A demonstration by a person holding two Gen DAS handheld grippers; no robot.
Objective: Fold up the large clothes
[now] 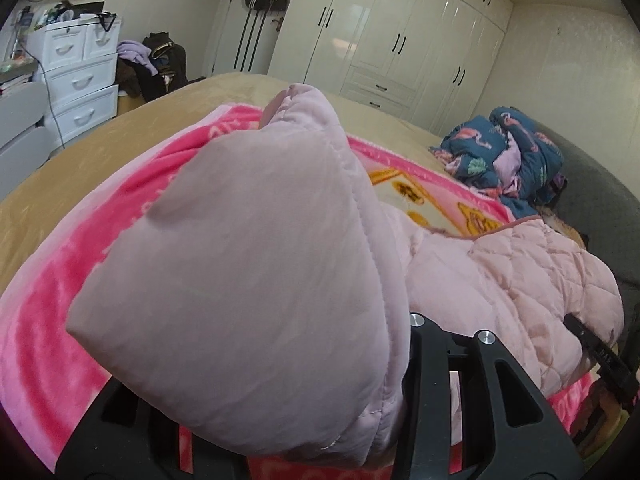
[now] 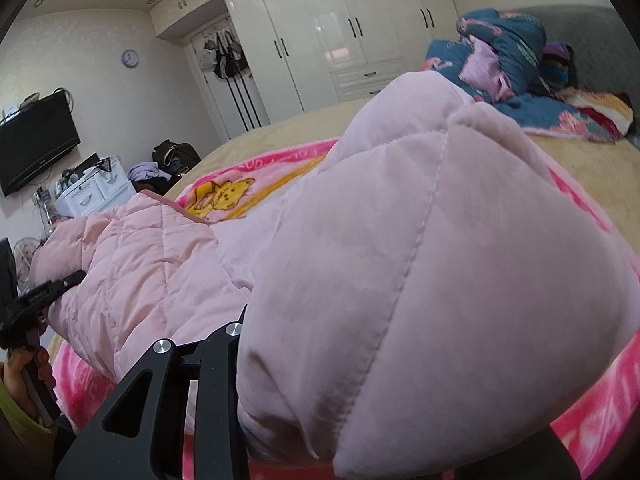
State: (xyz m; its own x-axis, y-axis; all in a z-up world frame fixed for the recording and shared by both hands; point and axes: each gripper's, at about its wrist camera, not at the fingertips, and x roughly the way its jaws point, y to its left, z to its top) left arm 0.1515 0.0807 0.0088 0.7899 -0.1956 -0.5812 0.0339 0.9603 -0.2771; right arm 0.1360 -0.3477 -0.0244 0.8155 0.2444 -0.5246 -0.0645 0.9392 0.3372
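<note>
Both tools grip the pink quilted garment (image 1: 248, 272), bunched over their fingers.

pale pink quilted coat (image 1: 520, 280), puffy, partly lifted, over the pink blanket (image 1: 60, 300)

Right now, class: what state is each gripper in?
Left gripper: shut on the pink quilted garment.
Right gripper: shut on the same garment.

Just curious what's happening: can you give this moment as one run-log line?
step: folding | left gripper: shut on pink quilted coat | right gripper: shut on coat | coat: over pink blanket on bed
</note>
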